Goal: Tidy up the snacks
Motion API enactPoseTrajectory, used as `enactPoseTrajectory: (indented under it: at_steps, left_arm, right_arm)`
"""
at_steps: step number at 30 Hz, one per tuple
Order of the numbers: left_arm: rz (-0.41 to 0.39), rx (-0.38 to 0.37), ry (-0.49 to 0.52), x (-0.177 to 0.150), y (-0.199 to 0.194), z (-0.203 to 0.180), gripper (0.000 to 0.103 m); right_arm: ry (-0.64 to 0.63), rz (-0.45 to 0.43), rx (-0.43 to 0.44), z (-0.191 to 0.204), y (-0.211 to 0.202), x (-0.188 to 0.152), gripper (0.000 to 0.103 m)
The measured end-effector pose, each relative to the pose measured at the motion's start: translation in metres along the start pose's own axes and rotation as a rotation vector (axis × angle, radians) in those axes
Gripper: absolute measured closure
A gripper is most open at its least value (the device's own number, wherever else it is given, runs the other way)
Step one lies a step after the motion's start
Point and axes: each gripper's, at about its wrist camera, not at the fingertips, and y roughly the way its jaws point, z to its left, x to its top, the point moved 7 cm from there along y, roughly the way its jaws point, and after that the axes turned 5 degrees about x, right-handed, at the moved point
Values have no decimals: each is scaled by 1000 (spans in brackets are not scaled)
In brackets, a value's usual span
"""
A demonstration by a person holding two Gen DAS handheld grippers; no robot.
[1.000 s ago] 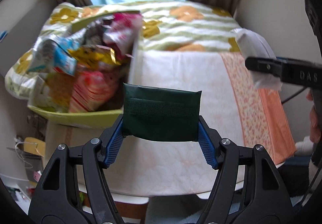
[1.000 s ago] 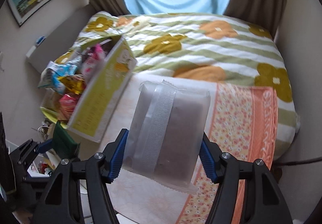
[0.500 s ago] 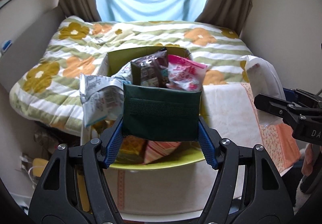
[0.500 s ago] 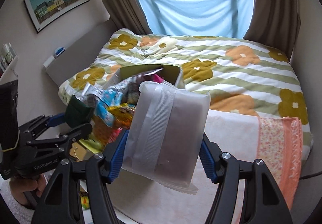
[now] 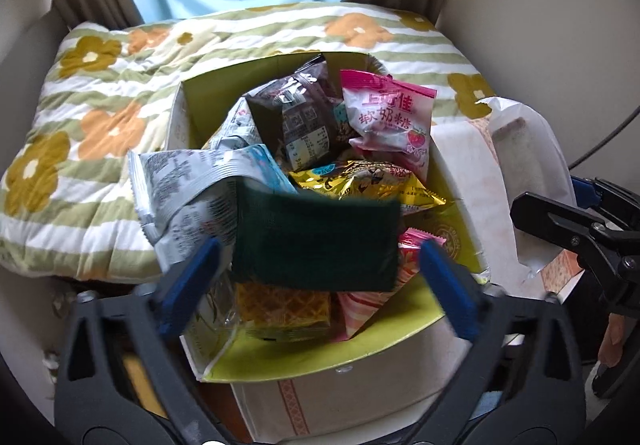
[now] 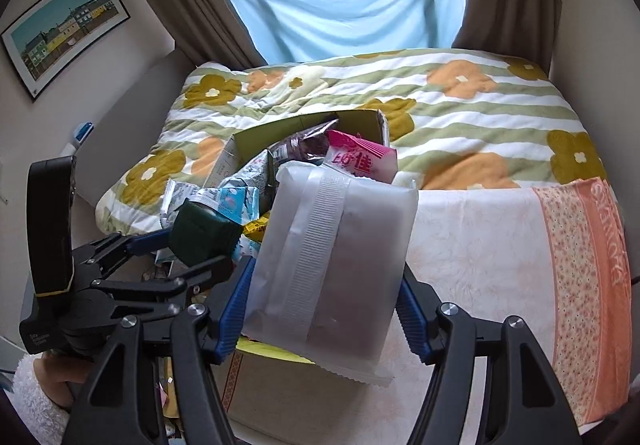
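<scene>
Snacks fill an open box with a lime-green lining, which sits on a cloth-covered surface at the foot of a flowered quilt.

In the left wrist view, the left gripper is over the box with its jaws opening; its blue pads stand clear of both ends of the dark green packet, which is blurred between them. That packet lies with its long axis across the picture, left to right, flat face toward the camera, above a waffle-print pack and a pink striped pack. Behind it are a grey-and-blue pouch, a gold wrapper, a dark brown bag and a pink candy bag.

The right gripper pinches a frosted white packet by its 2 long edges. Its long axis runs up and away from the camera, leaning slightly right, with a ribbed seam down the face and a serrated end nearest the lens.

Only the right wrist view shows the left gripper from the side, with the green packet at its tips, a white fleecy sleeve below, and a framed picture on the wall. Only the left view shows the box's contents from above, with the right gripper's packet at the right edge.
</scene>
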Motion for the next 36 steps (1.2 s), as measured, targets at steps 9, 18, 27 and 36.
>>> enactPoseTrajectory:
  at_steps: [9, 18, 27, 36]
  left_arm:
    - [7, 8, -34, -19, -14, 12, 0]
    - [-13, 54, -78, -18, -21, 28, 0]
    - [-11, 71, -73, -26, -23, 29, 0]
    - [-25, 66, -68, -28, -32, 30, 0]
  right_arm:
    - [-59, 30, 26, 1, 14, 0, 42]
    - [-123, 7, 68, 26, 32, 12, 35]
    - [-3, 4, 3, 1, 25, 2, 3]
    - [-2, -23, -45, 12, 9, -3, 3]
